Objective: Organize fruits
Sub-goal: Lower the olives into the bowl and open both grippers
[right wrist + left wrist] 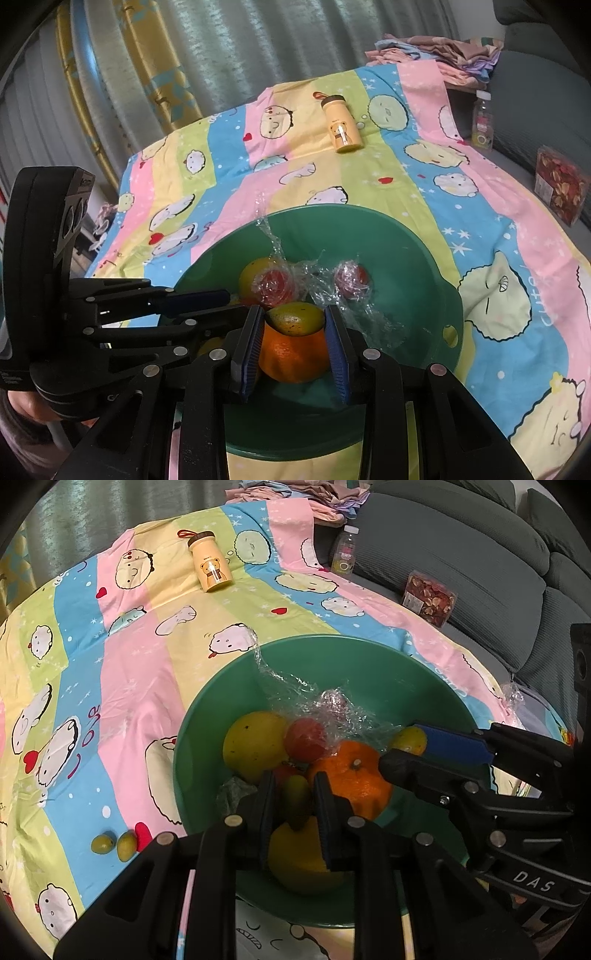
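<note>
A green bowl on the patterned cloth holds a big yellow fruit, a red fruit in plastic wrap, an orange and another yellow fruit. My left gripper hangs over the bowl, shut on a small green fruit. From the right, my right gripper is shut on a small yellow-green fruit just above the orange. Two more small green fruits lie on the cloth left of the bowl.
A yellow bear flask lies on the far cloth. A clear bottle and a box of dried red pieces rest on the grey sofa. Folded clothes are piled at the back. Loose plastic wrap drapes into the bowl.
</note>
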`<state>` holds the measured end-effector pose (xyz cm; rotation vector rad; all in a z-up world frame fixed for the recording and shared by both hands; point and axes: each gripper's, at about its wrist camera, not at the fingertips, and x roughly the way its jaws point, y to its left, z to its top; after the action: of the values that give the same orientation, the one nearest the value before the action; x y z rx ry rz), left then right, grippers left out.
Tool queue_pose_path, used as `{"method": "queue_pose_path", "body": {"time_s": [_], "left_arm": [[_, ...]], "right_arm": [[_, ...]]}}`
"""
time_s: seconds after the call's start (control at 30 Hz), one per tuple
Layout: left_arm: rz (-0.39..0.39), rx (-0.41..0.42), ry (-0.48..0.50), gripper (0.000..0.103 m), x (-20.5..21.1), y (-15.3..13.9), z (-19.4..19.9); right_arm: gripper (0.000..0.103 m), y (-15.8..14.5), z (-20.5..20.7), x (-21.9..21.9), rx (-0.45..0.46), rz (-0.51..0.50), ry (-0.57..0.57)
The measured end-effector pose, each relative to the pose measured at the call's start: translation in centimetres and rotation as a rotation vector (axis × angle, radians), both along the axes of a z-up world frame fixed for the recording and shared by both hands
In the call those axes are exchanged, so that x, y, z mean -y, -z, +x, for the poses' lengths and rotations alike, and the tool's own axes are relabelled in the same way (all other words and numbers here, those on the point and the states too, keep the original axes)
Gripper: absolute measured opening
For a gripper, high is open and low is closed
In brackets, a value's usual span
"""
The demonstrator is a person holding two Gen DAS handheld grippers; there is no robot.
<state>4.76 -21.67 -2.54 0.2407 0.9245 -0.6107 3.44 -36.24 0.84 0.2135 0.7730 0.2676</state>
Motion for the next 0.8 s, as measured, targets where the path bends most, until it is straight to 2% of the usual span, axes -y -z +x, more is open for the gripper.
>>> {"method": "queue_pose_path", "body": {"time_s": [0.37, 0.67, 0.73, 0.8], "left_arm": [[-0.005, -0.011, -0.028, 0.035, -0.5, 0.2, 0.3], [-0.024, 0.008, -0.047, 0.058, -1.1, -0.3, 0.1], [-0.031, 0.016, -0.054, 0.068, -1.3, -0.6, 0.0], [-0.046, 0.022, -0.058, 0.07, -1.6, -1.0, -0.2]], "right_arm": [[0.037, 0.1, 0.0, 0.2, -0.003, 0.003, 0.005], [0.042, -0.2, -0.4, 0.1, 0.007, 0.001, 0.016], [0.042, -0.4, -0.6, 0.0, 0.012, -0.001, 0.021], [0.043, -0.6, -0.8, 0.0, 0.018, 0.0, 0.029]]}}
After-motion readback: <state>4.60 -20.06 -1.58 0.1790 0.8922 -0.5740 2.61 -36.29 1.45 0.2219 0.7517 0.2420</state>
